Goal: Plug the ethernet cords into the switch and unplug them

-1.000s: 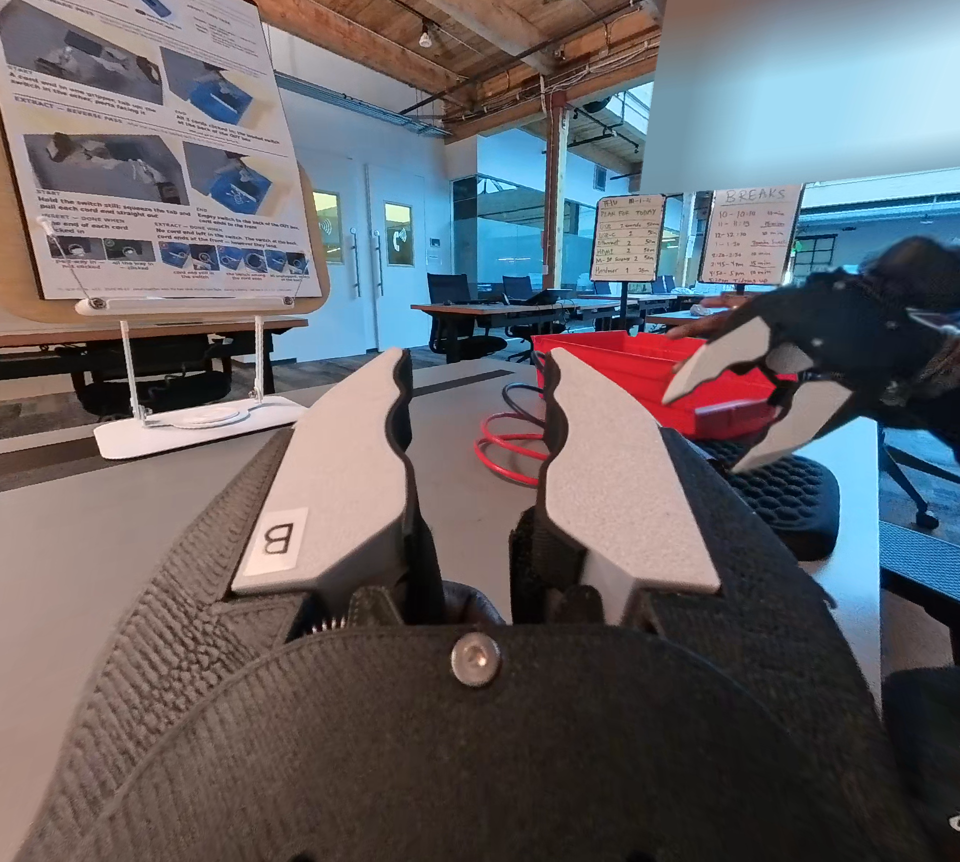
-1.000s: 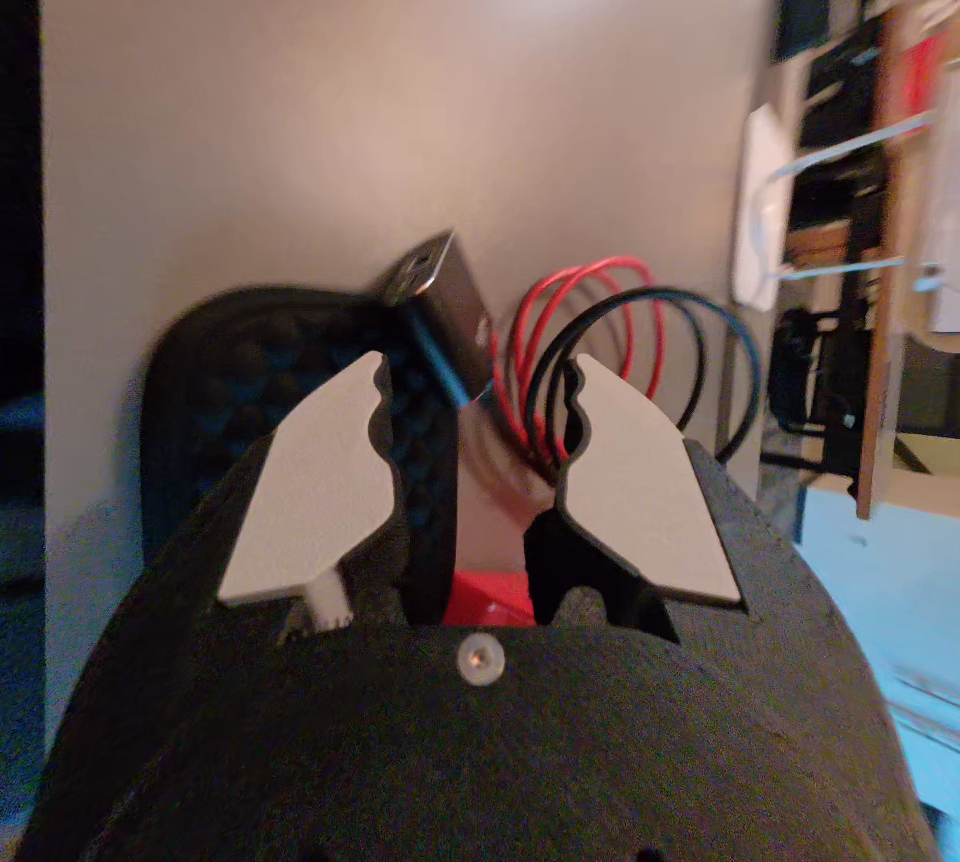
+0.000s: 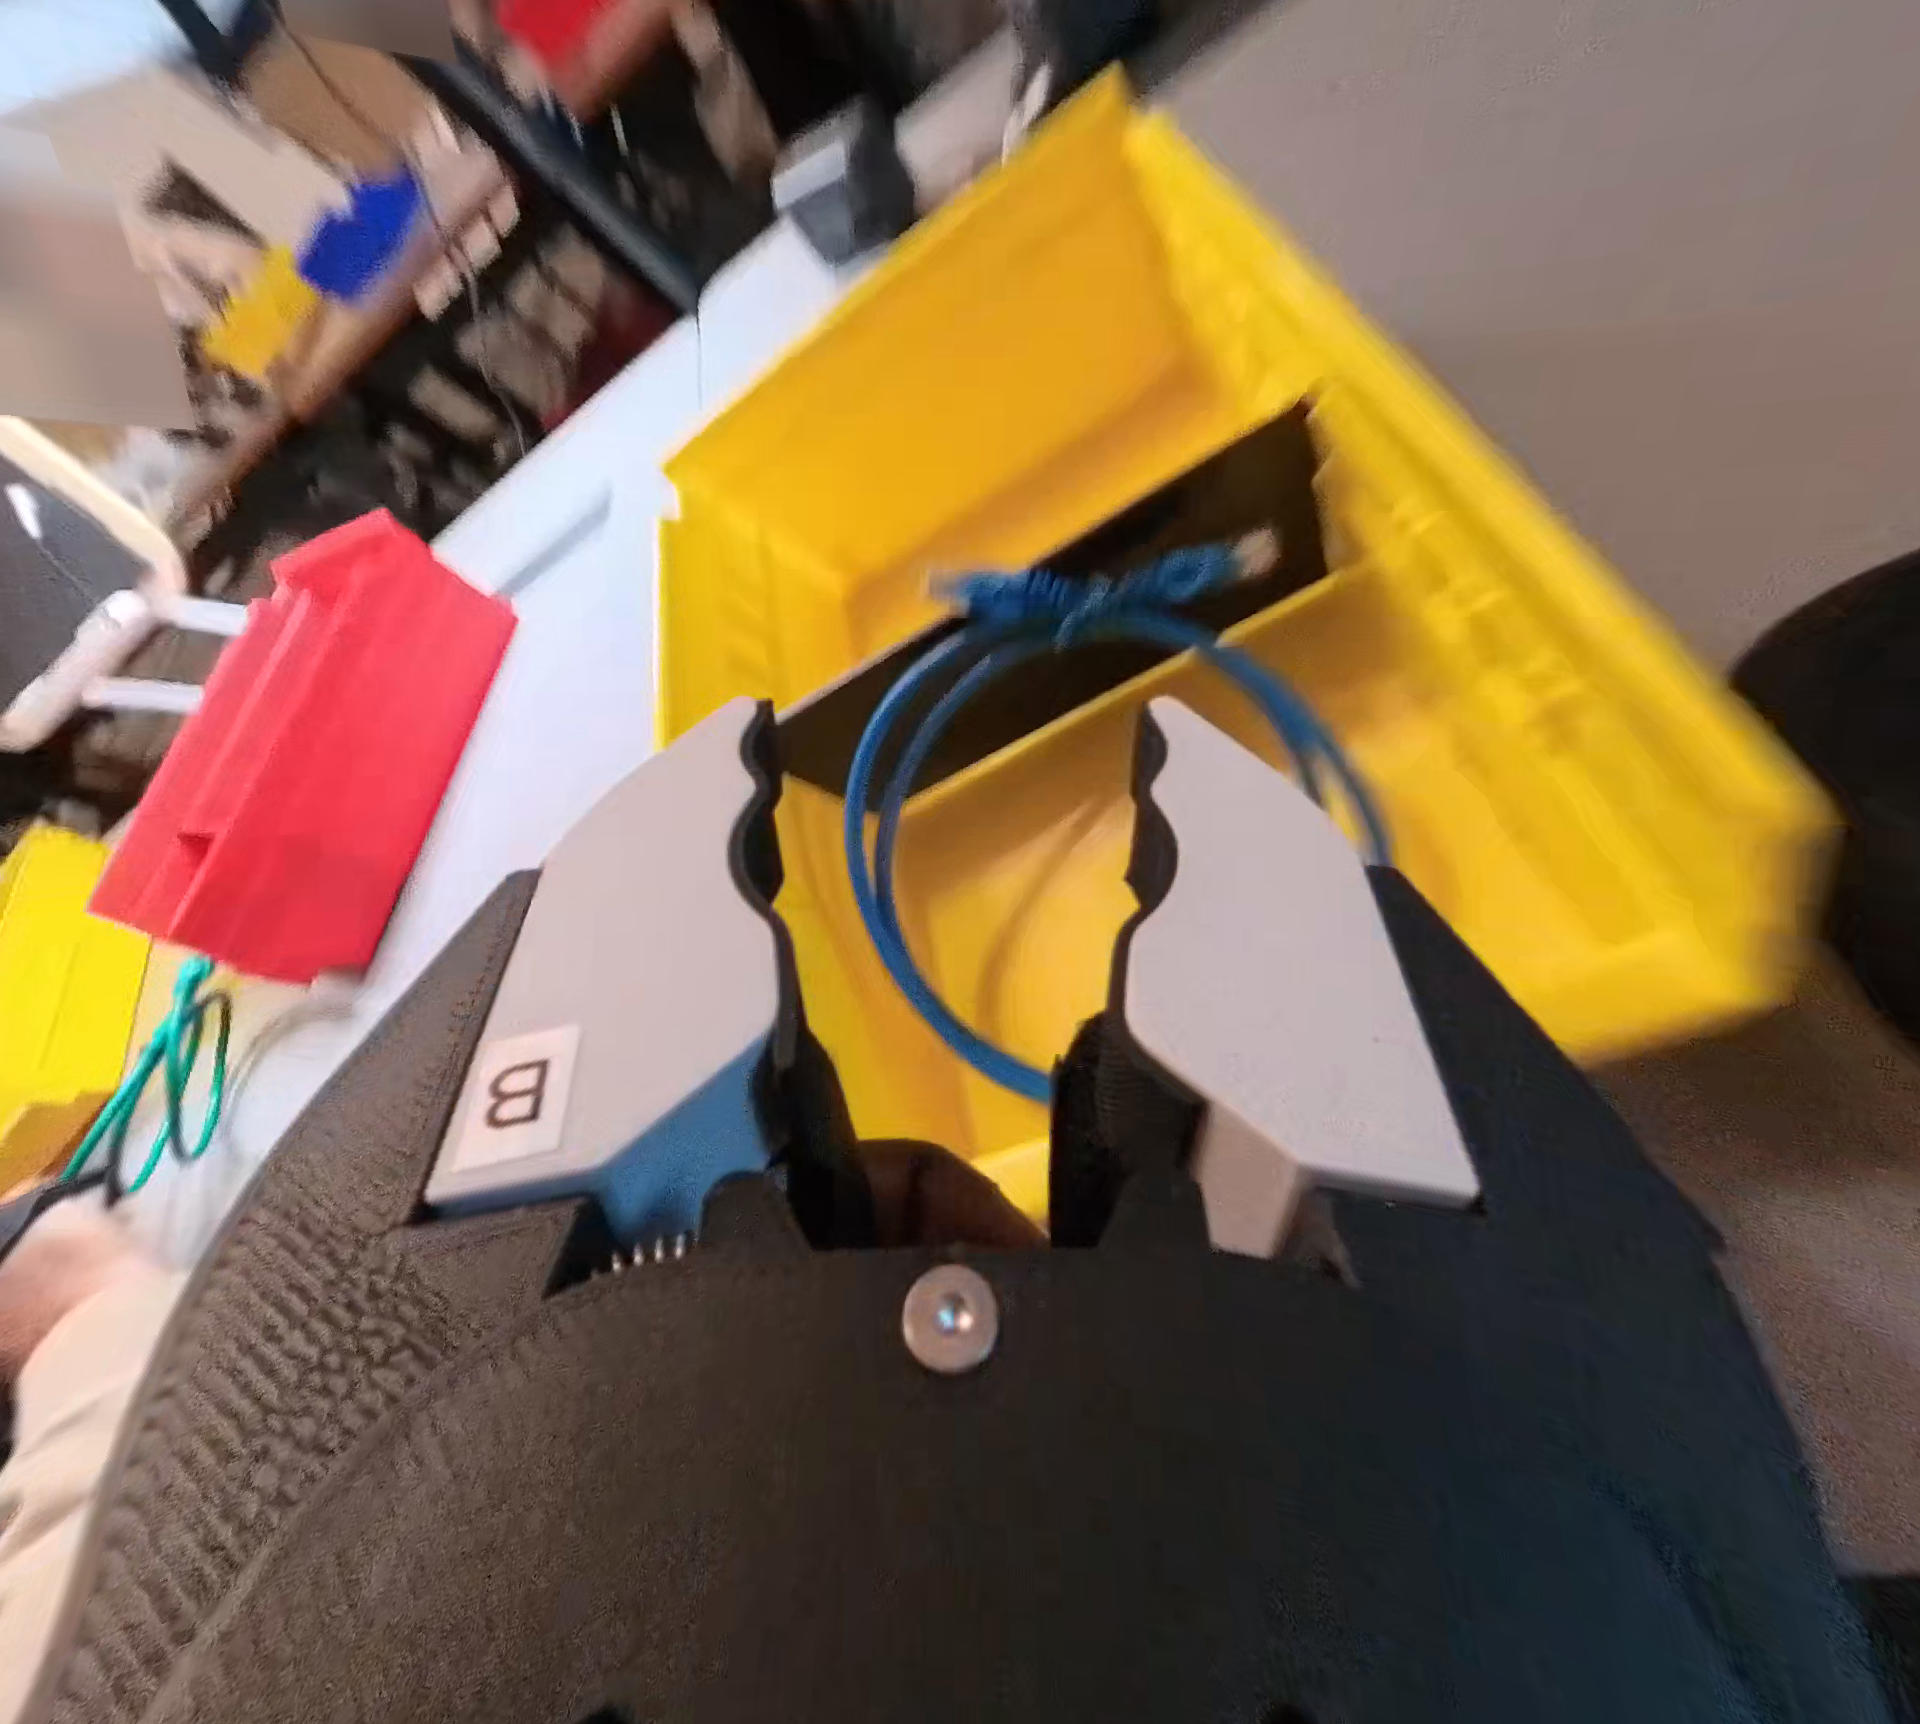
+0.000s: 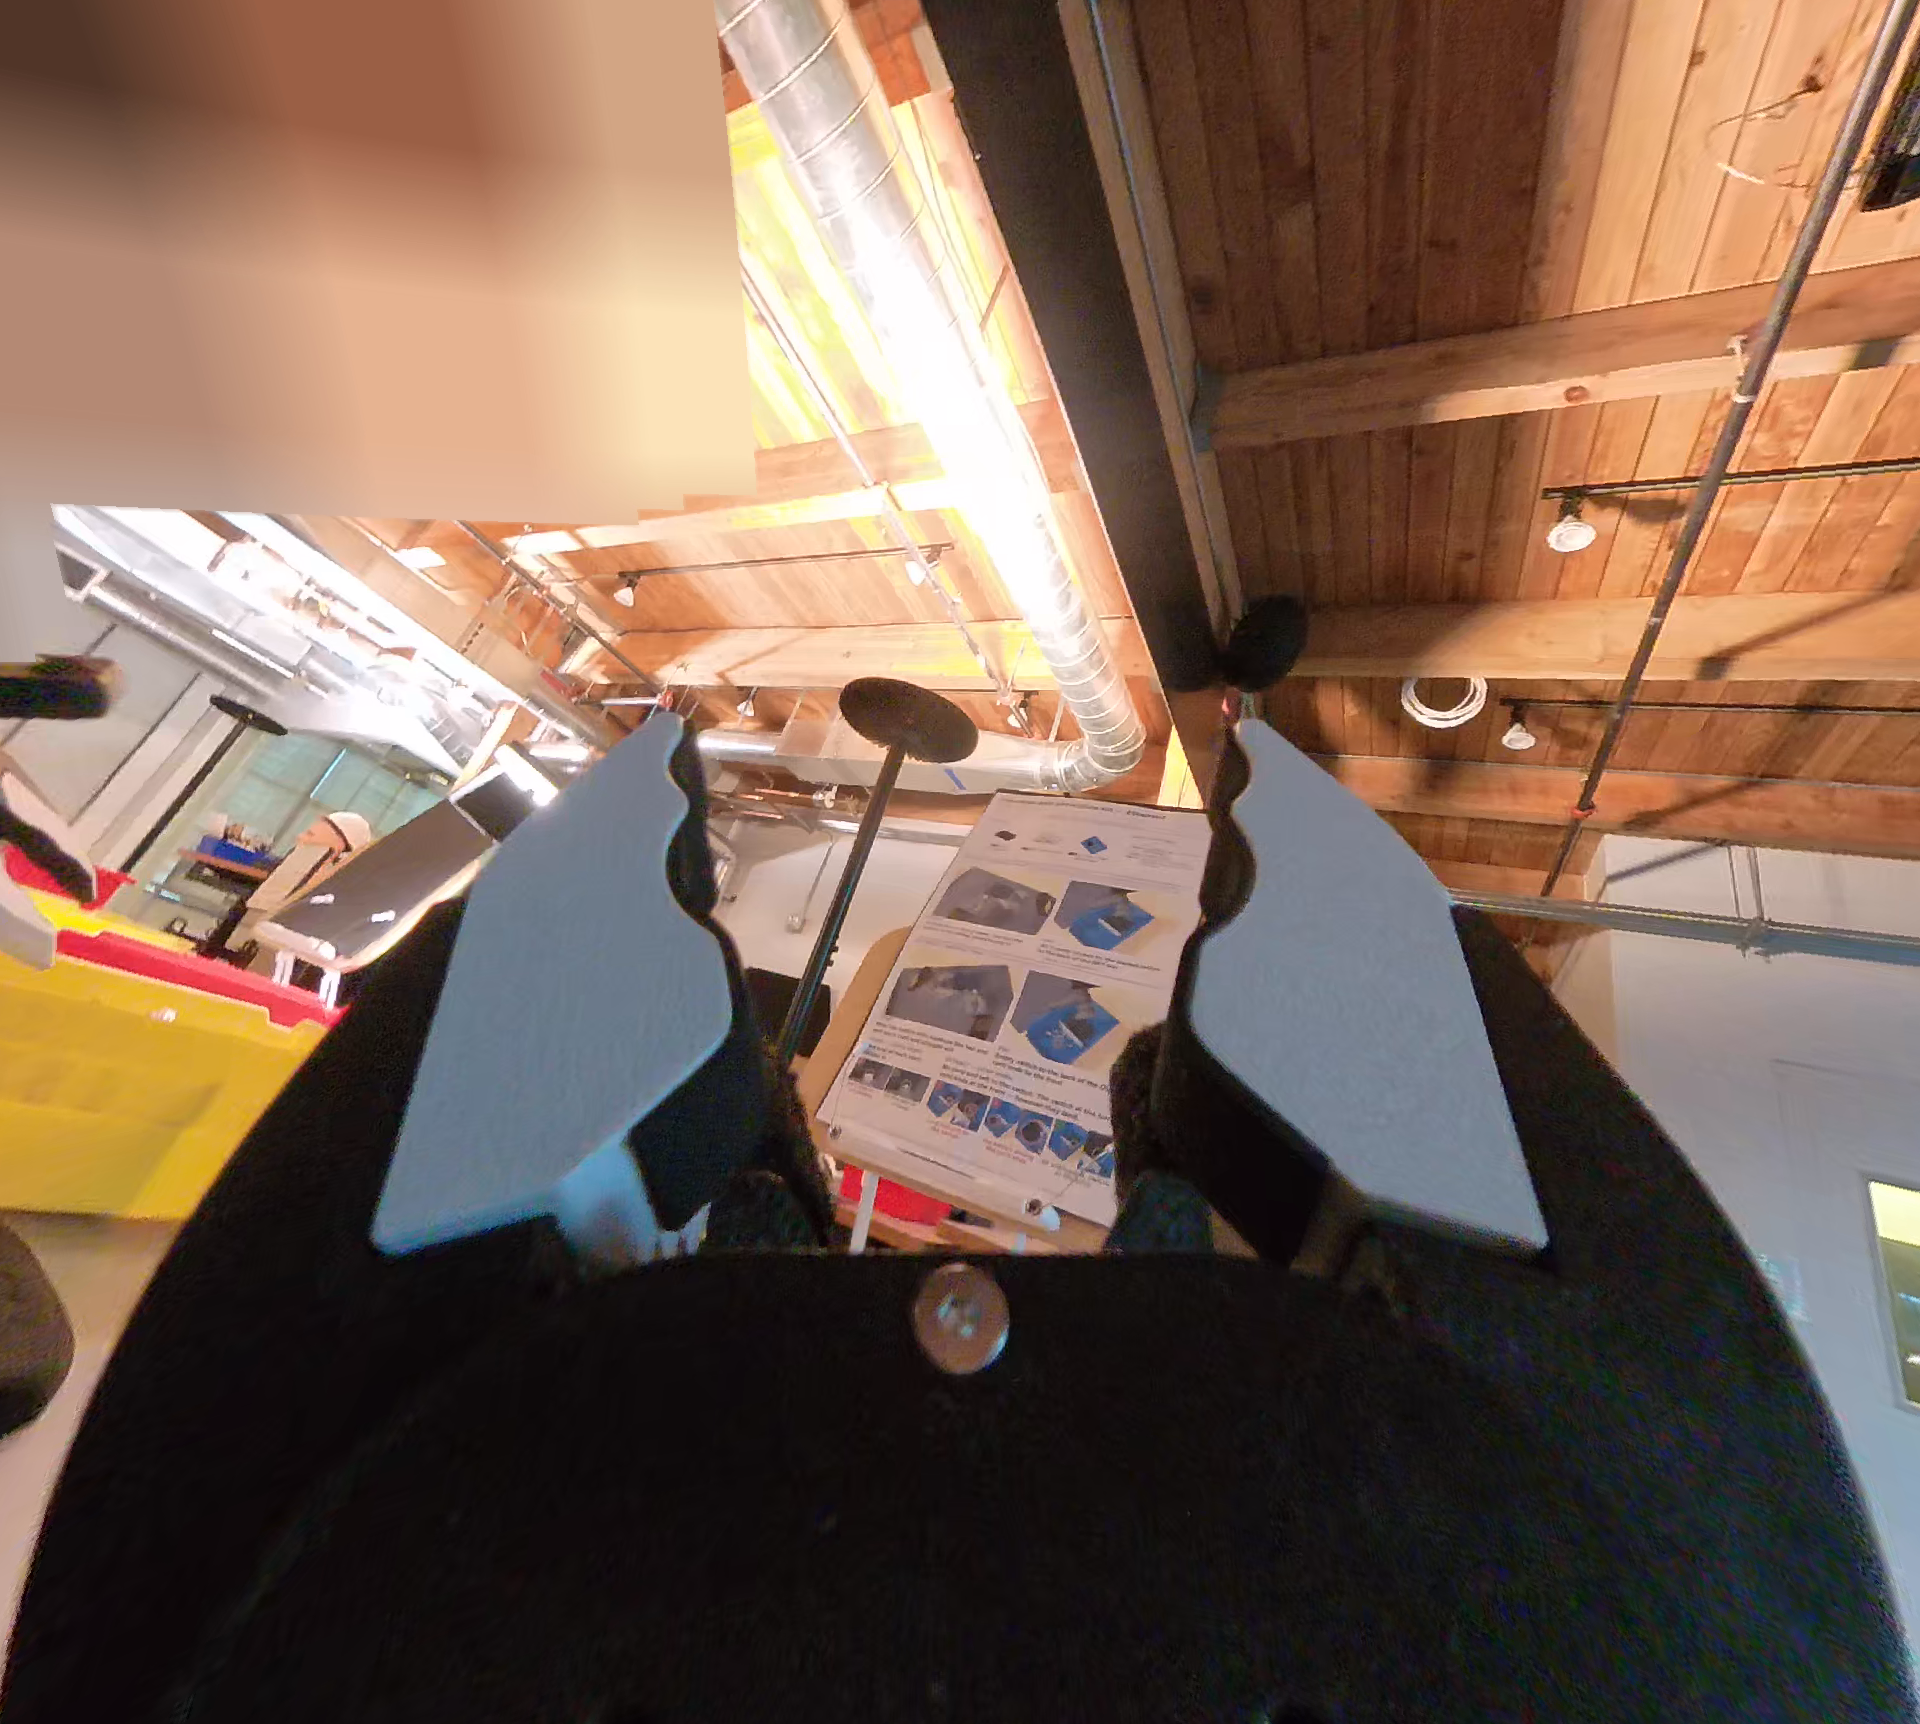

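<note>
In the left wrist view my left gripper is open and empty. It hangs over a yellow bin. A coiled blue ethernet cord lies in the bin's near compartment, its loop between and just beyond my fingertips. A dark object lies in the far compartment; blur hides whether it is the switch. My right gripper is open and empty, tilted up toward the wooden ceiling. No cord or switch shows in the right wrist view.
A red bin lies left of the yellow bin. A green cord lies by a sleeve at the lower left. A black pad sits right. An instruction board and the yellow bin show in the right wrist view. The tips of one gripper are about 65 cm away from the tips of the other.
The left gripper swung from looking across the table to down over the yellow bin and blue cord, jaws wider. The right gripper swung from the switch and red and black cords up toward the ceiling.
</note>
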